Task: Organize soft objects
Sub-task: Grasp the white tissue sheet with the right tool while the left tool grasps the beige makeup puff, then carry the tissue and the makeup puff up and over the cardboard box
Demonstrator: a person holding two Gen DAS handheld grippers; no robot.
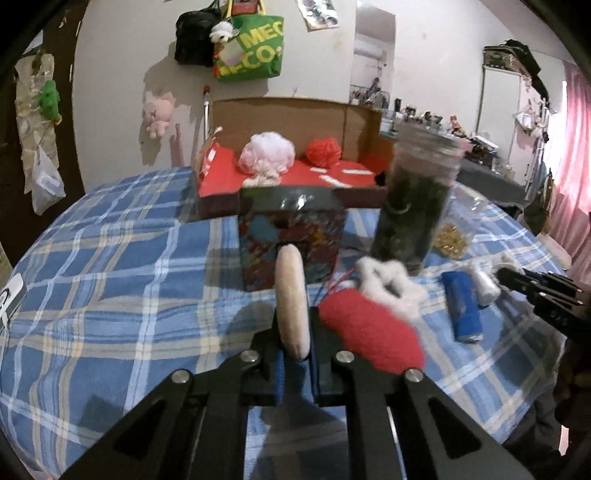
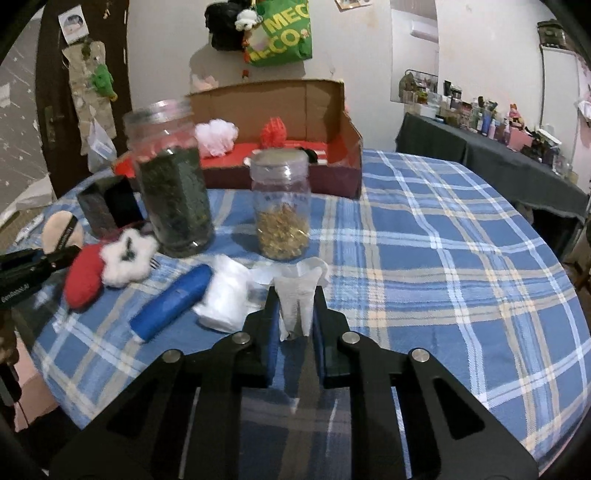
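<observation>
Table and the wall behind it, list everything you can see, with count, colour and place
Powder puff: one, beige, held on edge in left gripper.
Folded tissue: one, white, in right gripper.
Plush: one, red, beside a white fluffy flower.
Tube: one, blue, lying by white wad.
Jars: two, clear; tall one with dark contents, small one with gold bits.
Patterned box: one, dark, centre.
Cardboard box: one, red-lined, holding pink pouf and red pouf.
Tablecloth: blue plaid.
Green bag: one, on wall.
Left gripper: black, shut.
Right gripper: black, shut.
</observation>
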